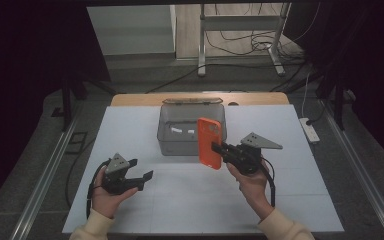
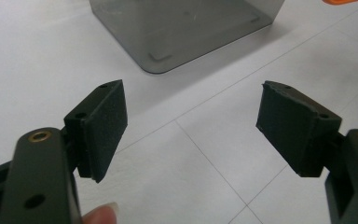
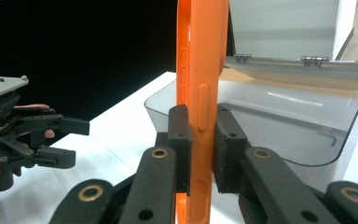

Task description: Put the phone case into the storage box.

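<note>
An orange phone case point(image 1: 209, 143) stands upright just in front of the smoky grey plastic box point(image 1: 180, 131), clamped edge-on by my right gripper point(image 1: 220, 150). In the right gripper view the case point(image 3: 200, 70) rises between the two pads, which press on its thin sides. Over the white table to the left, my left gripper point(image 1: 142, 180) is open with nothing in it. Its own view has the jaws spread wide over the white surface, the box corner point(image 2: 168, 42) ahead of them and a sliver of the orange case point(image 2: 342, 2) at the top right.
The box point(image 3: 298, 112) has its hinged lid raised at the back and small white items on its floor. A white mat point(image 1: 130, 130) covers the table; its wooden edge shows behind. A power strip point(image 1: 310, 129) lies on the floor at the right.
</note>
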A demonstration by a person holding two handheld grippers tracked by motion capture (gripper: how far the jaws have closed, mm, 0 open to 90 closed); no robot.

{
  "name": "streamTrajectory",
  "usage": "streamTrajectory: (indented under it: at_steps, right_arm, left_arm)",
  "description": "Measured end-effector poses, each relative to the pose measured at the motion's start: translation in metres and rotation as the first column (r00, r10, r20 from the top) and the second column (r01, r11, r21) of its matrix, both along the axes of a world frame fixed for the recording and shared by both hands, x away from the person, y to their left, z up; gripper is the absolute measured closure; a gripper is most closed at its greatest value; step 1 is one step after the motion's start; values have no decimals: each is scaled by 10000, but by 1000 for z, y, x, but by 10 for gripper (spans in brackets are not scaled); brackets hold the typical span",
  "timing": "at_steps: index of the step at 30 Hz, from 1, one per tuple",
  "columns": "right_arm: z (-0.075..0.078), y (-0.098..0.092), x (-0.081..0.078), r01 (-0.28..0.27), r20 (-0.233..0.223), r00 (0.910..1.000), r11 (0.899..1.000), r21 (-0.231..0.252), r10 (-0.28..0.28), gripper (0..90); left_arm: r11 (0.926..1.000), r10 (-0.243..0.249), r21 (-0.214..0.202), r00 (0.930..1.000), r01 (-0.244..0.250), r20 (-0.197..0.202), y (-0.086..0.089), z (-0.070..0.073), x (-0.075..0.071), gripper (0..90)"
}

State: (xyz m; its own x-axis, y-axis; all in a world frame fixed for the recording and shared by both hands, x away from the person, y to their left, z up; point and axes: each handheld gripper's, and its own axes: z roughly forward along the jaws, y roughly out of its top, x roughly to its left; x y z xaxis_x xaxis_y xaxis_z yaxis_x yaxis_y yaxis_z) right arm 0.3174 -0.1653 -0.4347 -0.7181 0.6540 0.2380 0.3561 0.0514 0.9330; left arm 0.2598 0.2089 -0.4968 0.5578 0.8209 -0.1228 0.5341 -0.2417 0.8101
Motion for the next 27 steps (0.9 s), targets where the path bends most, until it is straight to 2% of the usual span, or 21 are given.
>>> streamTrajectory:
  at_steps: [4, 12, 20, 27]
  right_arm:
    - [3, 1, 0, 14, 116, 9999, 9997, -228, -11, 791]
    - [16, -1, 3, 72, -105, 9999, 9989, -471, -77, 792]
    - [27, 3, 9, 139, -65, 9999, 9958, -908, -145, 792]
    - [31, 3, 13, 198, -184, 9996, 9950, -976, -217, 792]
  left_arm:
    - [10000, 4, -56, 10000, -4, -12, 0, 0, 0, 244]
    - [9999, 45, -126, 9999, -43, 121, 1, 5, -1, 243]
    - [9999, -124, -8, 9999, 124, -14, -1, 4, 0, 240]
    - [9999, -102, 9, 9999, 102, 6, -2, 5, 0, 235]
